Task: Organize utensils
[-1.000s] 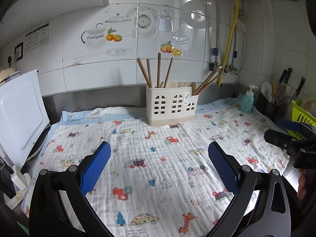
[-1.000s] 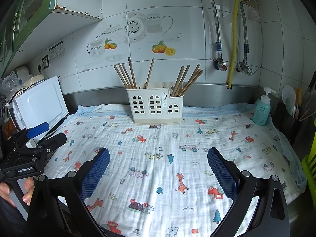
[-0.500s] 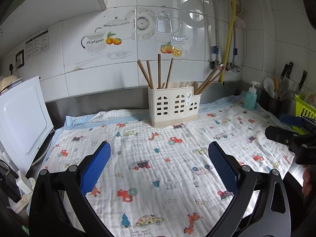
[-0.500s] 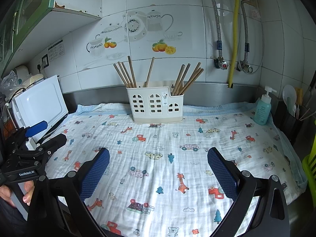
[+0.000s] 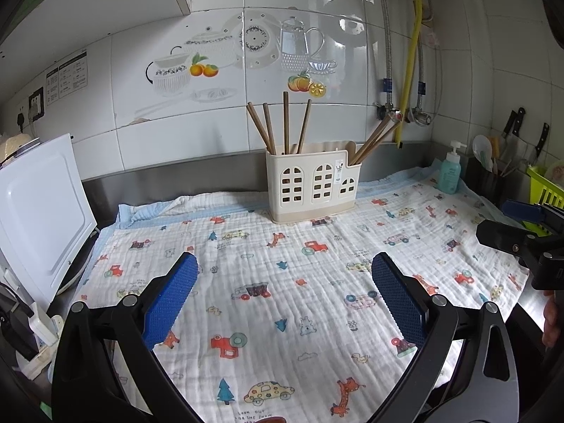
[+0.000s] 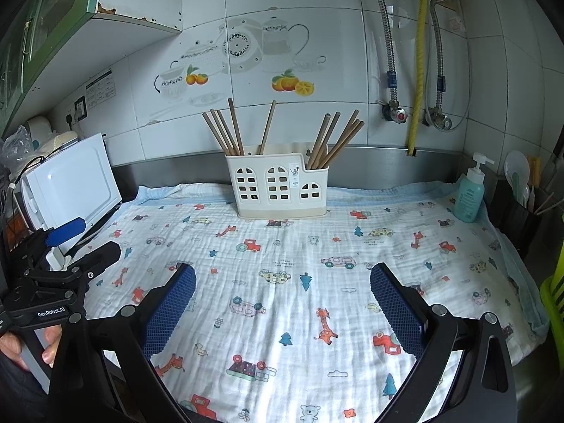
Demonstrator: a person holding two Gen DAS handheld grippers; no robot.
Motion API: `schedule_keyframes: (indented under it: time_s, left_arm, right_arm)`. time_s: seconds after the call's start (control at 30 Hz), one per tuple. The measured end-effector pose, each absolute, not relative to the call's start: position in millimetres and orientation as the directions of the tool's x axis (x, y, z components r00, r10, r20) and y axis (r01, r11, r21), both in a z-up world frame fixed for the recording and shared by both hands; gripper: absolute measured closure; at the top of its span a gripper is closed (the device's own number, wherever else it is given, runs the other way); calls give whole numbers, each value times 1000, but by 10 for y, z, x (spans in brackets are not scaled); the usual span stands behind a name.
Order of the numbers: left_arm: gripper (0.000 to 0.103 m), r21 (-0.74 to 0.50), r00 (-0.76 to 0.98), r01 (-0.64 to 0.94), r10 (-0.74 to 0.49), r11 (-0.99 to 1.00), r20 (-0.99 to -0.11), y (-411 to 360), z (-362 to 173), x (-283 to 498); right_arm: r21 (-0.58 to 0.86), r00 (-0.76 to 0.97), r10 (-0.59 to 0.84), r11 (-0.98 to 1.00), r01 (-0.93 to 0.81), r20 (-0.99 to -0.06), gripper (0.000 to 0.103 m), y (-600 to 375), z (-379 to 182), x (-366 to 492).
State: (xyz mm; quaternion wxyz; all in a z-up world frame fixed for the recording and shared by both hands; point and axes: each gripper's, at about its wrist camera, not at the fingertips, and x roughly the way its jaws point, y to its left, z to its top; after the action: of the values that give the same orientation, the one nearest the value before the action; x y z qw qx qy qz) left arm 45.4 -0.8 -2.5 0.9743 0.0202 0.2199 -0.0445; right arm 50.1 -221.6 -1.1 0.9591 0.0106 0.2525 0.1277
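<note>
Left gripper (image 5: 282, 299): held level above the front half of the cloth (image 5: 317, 299), aimed at the back wall. Jaws spread wide, nothing between the blue pads (image 5: 169, 299). In the right wrist view its body shows at the left edge, gripped from below by a hand (image 6: 21, 349).

Right gripper (image 6: 282, 303): same pose, level above the front of the cloth, facing the wall. Jaws spread wide and empty. In the left wrist view it shows at the right edge, above the cloth's right side.

Holder (image 6: 278, 187): cream plastic, arched cut-outs, upright at the back edge of the cloth, near the centre. Chopsticks (image 6: 225, 130) stand in two groups: one leaning left in the tall compartment, one leaning right in the low right compartment.

Surface: a counter covered by the white cloth printed with cars, trees and giraffes. A soap bottle (image 6: 470, 190) stands at the back right corner. A white appliance (image 6: 70, 183) stands off the left edge.

Room: white tiled wall (image 6: 317, 17) with teapot and fruit decals, a yellow pipe (image 6: 419, 53) and two braided hoses at the right.
</note>
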Motion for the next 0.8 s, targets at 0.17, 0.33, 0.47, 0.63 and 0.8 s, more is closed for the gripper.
schedule_keyframes:
  time_s: [0.17, 0.33, 0.47, 0.63, 0.8]
  left_arm:
    - [5, 21, 898, 94, -76, 995, -434, -2, -40, 455]
    - [5, 22, 897, 93, -75, 995, -436, 0, -51, 459]
    - [5, 21, 897, 92, -74, 996, -437, 2, -53, 464]
    - [5, 20, 896, 94, -76, 995, -437, 1, -57, 463]
    - [5, 21, 895, 93, -74, 995, -440, -6, -65, 469]
  right_arm:
    - [86, 838, 250, 967, -239, -485, 7, -2223, -24, 512]
    - [86, 838, 250, 967, -239, -485, 7, -2222, -24, 512]
    - [86, 837, 250, 967, -238, -486, 7, -2218, -33, 514]
    - [86, 838, 249, 968, -237, -486, 7, -2219, -31, 514]
    - [85, 837, 248, 968, -237, -488, 7, -2221, -45, 516]
